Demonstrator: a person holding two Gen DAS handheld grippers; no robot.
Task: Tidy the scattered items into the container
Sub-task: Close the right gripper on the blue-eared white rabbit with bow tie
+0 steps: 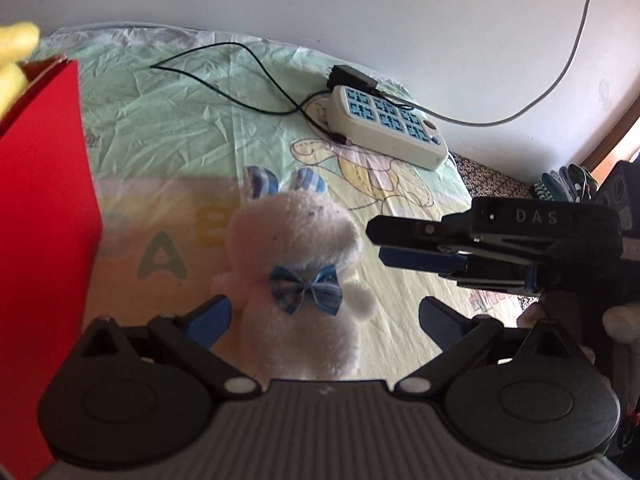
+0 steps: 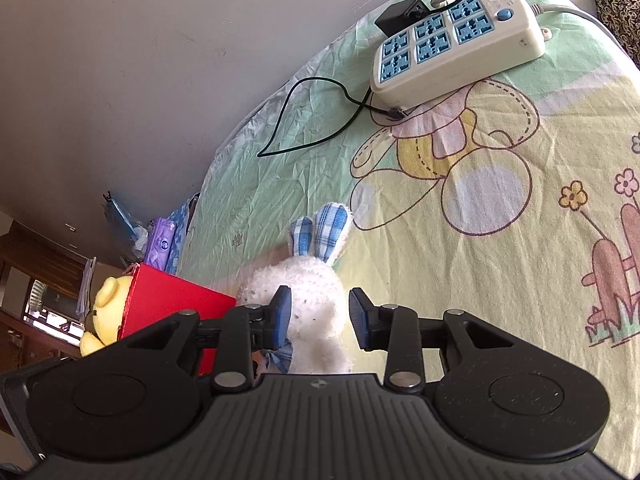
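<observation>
A white plush rabbit (image 1: 294,248) with blue checked ears and a blue bow lies on the cartoon-print sheet. My left gripper (image 1: 324,320) is open, its blue pads on either side of the rabbit's body. My right gripper (image 2: 318,316) is open around the rabbit's head (image 2: 308,288), and in the left wrist view it (image 1: 374,242) reaches in from the right, level with the head. A red box (image 1: 44,240) stands at the left; it also shows in the right wrist view (image 2: 172,300) with a yellow plush toy (image 2: 108,312) in it.
A white power strip (image 1: 390,126) with blue sockets and a black adapter lies at the far side of the bed, with a black cable (image 1: 224,84) looping across the sheet. The wall runs behind. Bags and furniture sit beyond the bed's far end (image 2: 160,240).
</observation>
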